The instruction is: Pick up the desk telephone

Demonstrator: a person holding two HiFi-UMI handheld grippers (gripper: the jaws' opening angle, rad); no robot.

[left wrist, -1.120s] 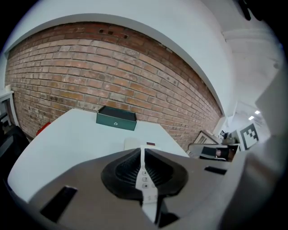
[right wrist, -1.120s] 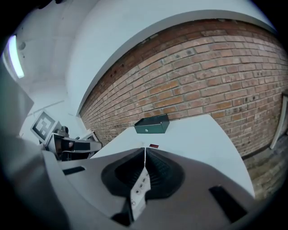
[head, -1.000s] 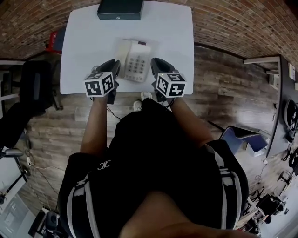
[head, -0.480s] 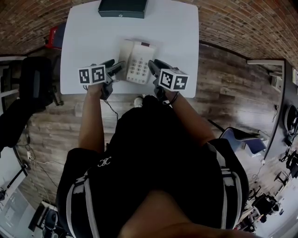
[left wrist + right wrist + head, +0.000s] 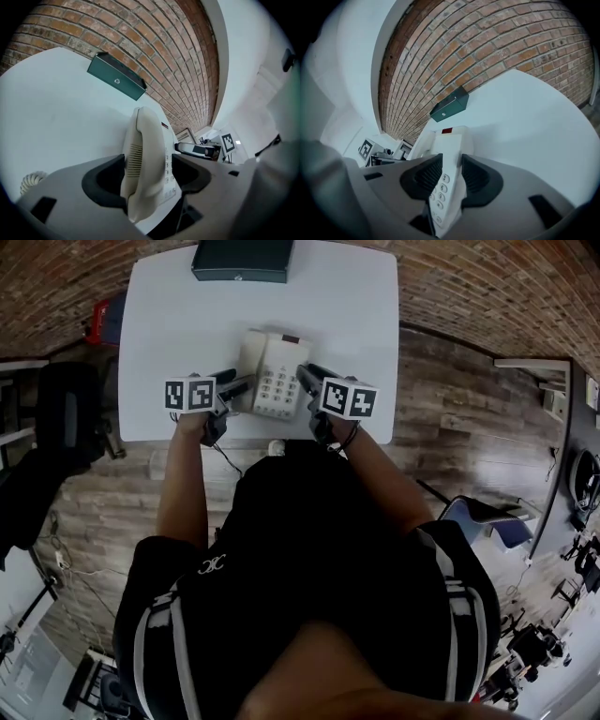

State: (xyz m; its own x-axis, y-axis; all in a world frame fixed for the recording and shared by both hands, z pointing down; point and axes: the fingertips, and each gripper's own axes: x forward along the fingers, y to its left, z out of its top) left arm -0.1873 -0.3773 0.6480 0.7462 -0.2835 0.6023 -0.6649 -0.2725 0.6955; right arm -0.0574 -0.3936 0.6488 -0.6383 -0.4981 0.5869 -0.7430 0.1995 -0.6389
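The cream desk telephone (image 5: 272, 376) lies on the white table (image 5: 169, 324), handset on its left side, keypad to the right. My left gripper (image 5: 234, 386) has come in from the near left. Its jaws have just been opening and stand wide around the handset (image 5: 145, 154), with a gap on the keypad side. My right gripper (image 5: 306, 377) has its jaws astride the phone's right edge (image 5: 452, 140) by the number keys. They have just been opening, and I see no pinch on the casing.
A dark green box (image 5: 242, 261) sits at the table's far edge against the brick wall. The phone's coiled cord (image 5: 30, 182) lies near the table's front left. A black chair (image 5: 66, 418) stands left of the table.
Both grippers sank towards the table and closed in on the phone's two sides. Their jaws went from shut to wide, and now have the phone between them.
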